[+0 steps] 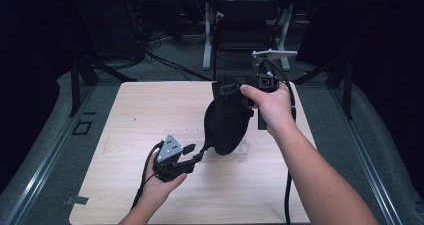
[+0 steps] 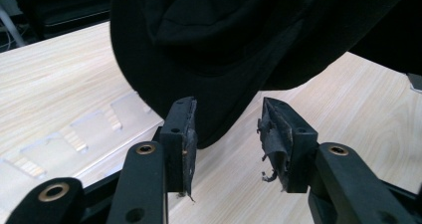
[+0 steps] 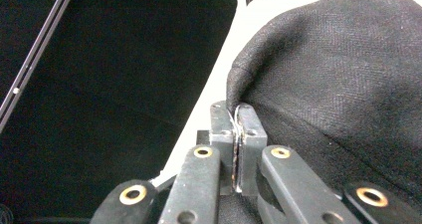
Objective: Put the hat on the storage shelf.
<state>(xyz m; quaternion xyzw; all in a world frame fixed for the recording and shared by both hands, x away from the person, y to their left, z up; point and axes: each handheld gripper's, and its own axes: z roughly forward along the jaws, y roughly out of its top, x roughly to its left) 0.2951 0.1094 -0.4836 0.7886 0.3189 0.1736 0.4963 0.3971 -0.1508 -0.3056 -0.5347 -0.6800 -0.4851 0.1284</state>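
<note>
At the near left of the pale wooden surface [image 1: 150,120], the left tongs [image 1: 192,152] rest low in the person's left hand [image 1: 161,185], jaws parted with a clear gap between them and holding nothing. In the left gripper view the worn pads [image 2: 181,144] sit just below the bottom edge of a black fabric bag [image 2: 224,45], which hangs above the wood without reaching between them. Bare surface stretches to the left edge and toward the near edge, leaving open room on that side.

A clear plastic holder [image 1: 187,134] with shallow slots lies flat on the surface just beyond the left tongs and runs under the hanging bag; what, if anything, its slots hold cannot be made out.

At centre, the black fabric bag [image 1: 227,122] hangs upright and tall, its lower end at or just over the surface near the holder's right end. Whether anything is inside cannot be told.

To the right, the right tongs [image 3: 238,115] are closed tight on a seam at the bag's upper rim, carrying it from above in the right hand [image 1: 267,107]. Beyond the far edge stand a dark chair [image 1: 240,35] and white table legs [image 1: 206,35]; the floor [image 1: 50,135] drops away on both sides.
</note>
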